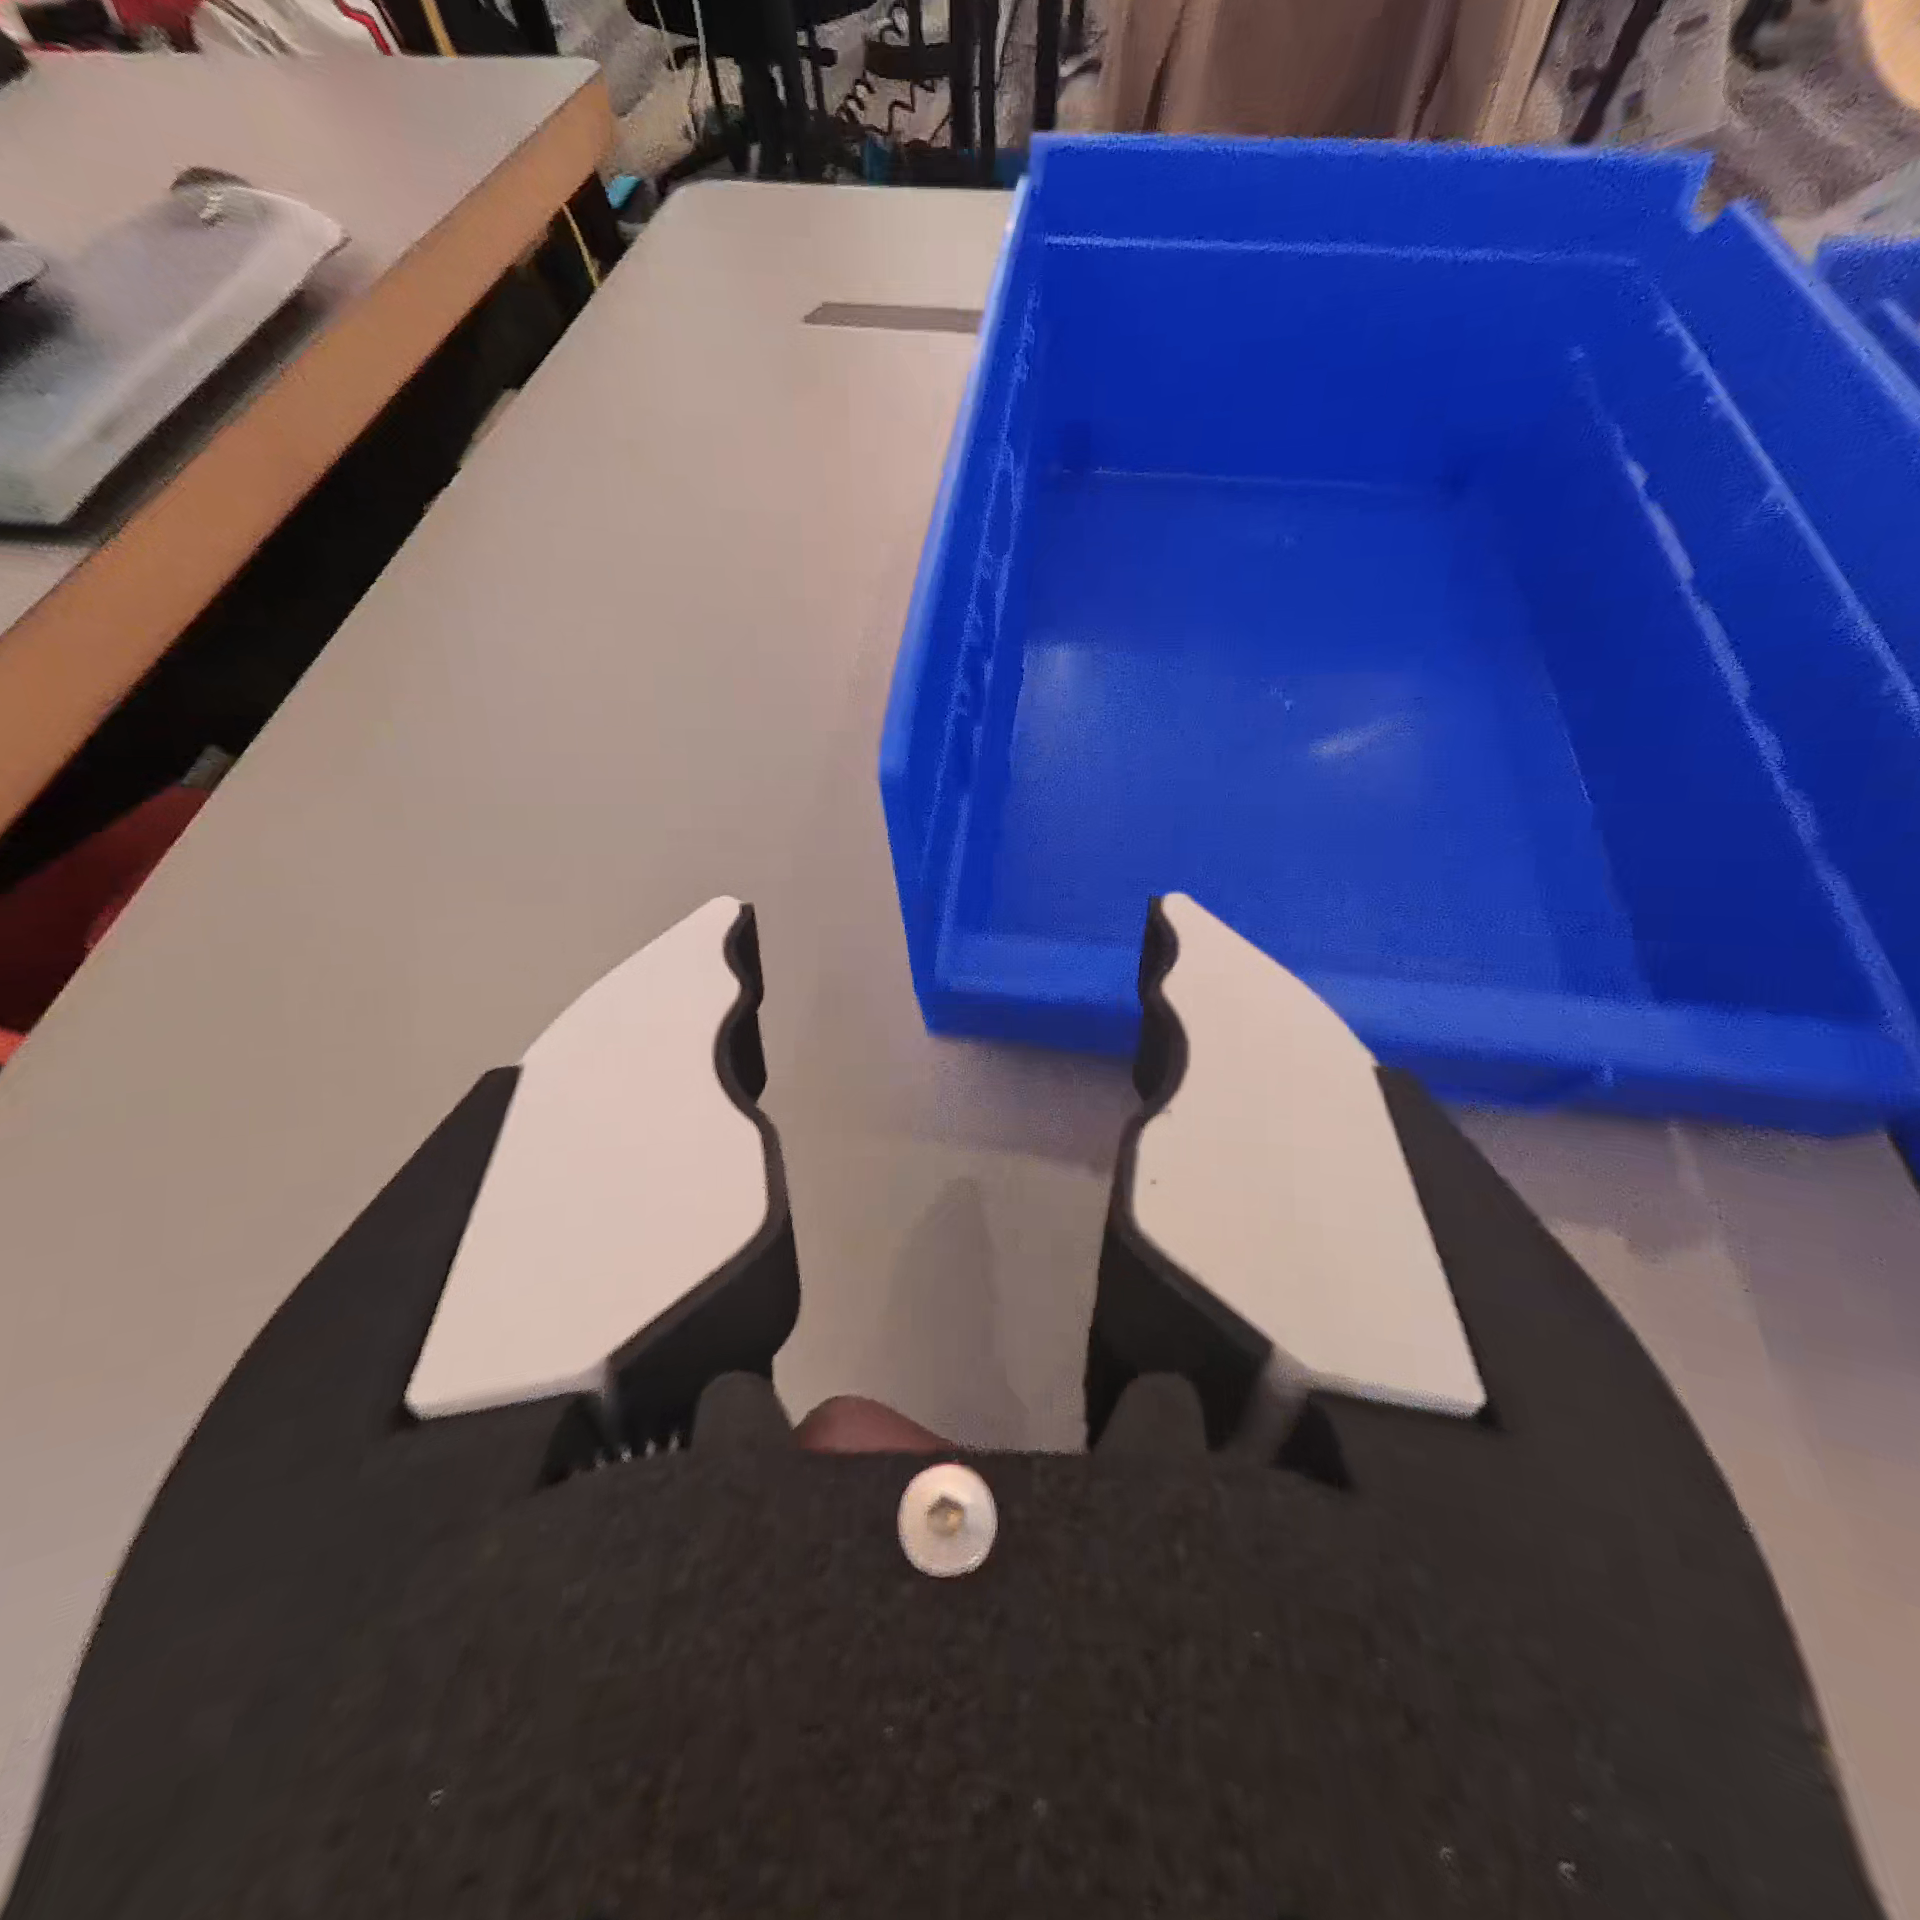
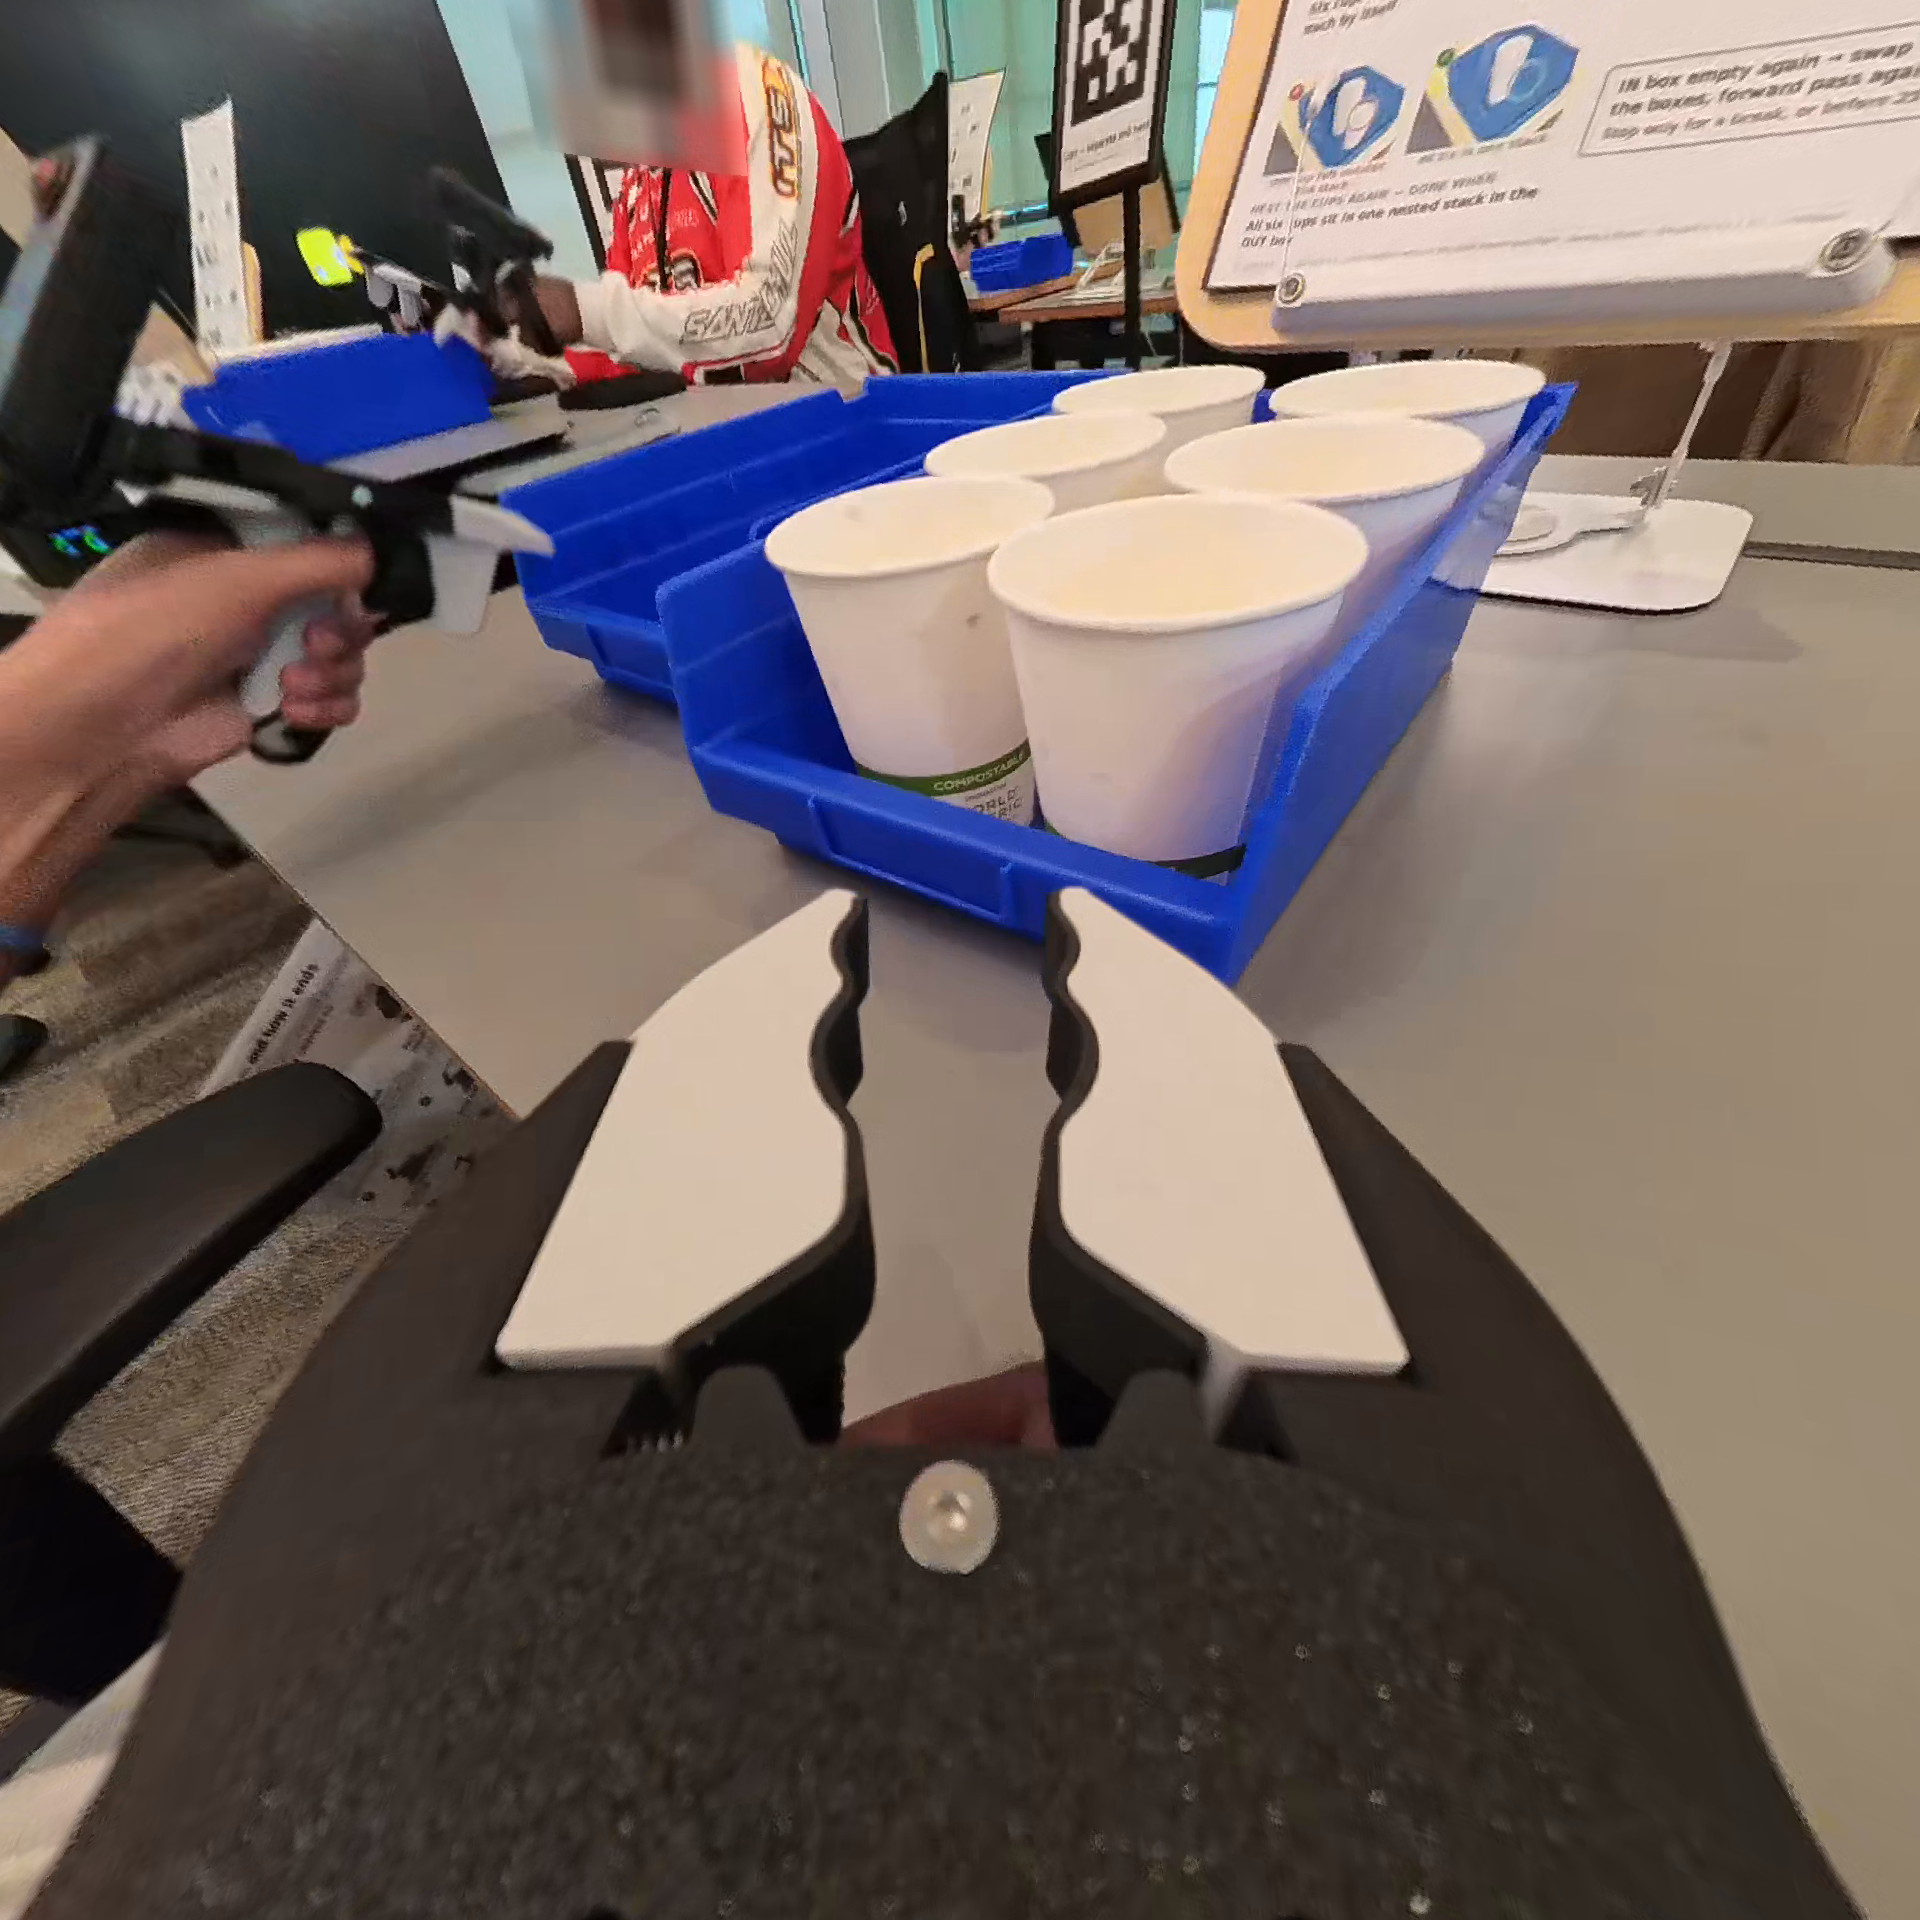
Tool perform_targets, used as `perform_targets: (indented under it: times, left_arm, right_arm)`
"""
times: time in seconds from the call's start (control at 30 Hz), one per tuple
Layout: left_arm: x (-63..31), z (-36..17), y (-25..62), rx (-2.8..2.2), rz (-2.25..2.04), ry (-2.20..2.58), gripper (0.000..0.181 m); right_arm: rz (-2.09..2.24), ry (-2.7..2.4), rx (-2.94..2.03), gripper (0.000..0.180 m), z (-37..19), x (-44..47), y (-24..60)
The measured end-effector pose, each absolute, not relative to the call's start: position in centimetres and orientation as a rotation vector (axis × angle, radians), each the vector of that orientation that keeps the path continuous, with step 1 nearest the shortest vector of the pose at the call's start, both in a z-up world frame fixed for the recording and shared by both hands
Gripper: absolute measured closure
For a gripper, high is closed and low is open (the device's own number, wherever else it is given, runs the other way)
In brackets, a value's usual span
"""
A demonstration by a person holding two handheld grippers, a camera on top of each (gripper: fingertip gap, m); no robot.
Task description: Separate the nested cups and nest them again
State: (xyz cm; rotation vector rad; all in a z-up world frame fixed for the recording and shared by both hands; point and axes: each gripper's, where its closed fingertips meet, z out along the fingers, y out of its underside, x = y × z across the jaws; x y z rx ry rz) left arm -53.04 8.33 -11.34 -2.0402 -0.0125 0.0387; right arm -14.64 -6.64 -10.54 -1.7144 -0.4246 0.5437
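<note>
inside the right blue bin [image 2: 935, 883] six light, crushable paper cups [image 2: 1174, 665] stand apart; we'd pinch a rim gently, both grippers [image 1: 951, 914] [image 2: 956, 909] spread, holding nothing.

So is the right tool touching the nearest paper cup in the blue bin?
Apart. The right wrist view shows the right tool open over bare table, short of the blue bin's front wall, with the nearest paper cup standing inside beyond it.

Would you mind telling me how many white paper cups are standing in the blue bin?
6, all upright in the blue bin, two per row: near left, near right, middle left, middle right, far left, far right. None appears hidden.
</note>
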Motion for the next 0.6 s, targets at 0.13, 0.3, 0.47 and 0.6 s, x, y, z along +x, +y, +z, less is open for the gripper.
perform_targets:
  times: [0.13, 0.3, 0.47, 0.6]
  left_arm:
    - [-53.6, -12.3, 12.4, -2.054, 0.022, -0.012, 0.111]
    - [-54.0, -13.4, 14.1, -2.086, -0.020, -0.028, 0.140]
    - [-53.5, -13.8, 13.8, -2.113, -0.026, 0.001, 0.173]
    - [-52.4, -13.8, 12.5, -2.116, -0.120, 0.007, 0.178]
  right_arm:
    - [0.531, -0.473, -1.735, 0.148, -11.5, -15.6, -6.6]
    - [0.537, -0.481, -1.742, 0.149, -11.6, -15.8, -6.5]
    - [0.651, -0.486, -1.763, 0.149, -12.0, -17.5, -7.4]
    - [0.680, -0.521, -1.761, 0.149, -11.9, -18.6, -8.2]
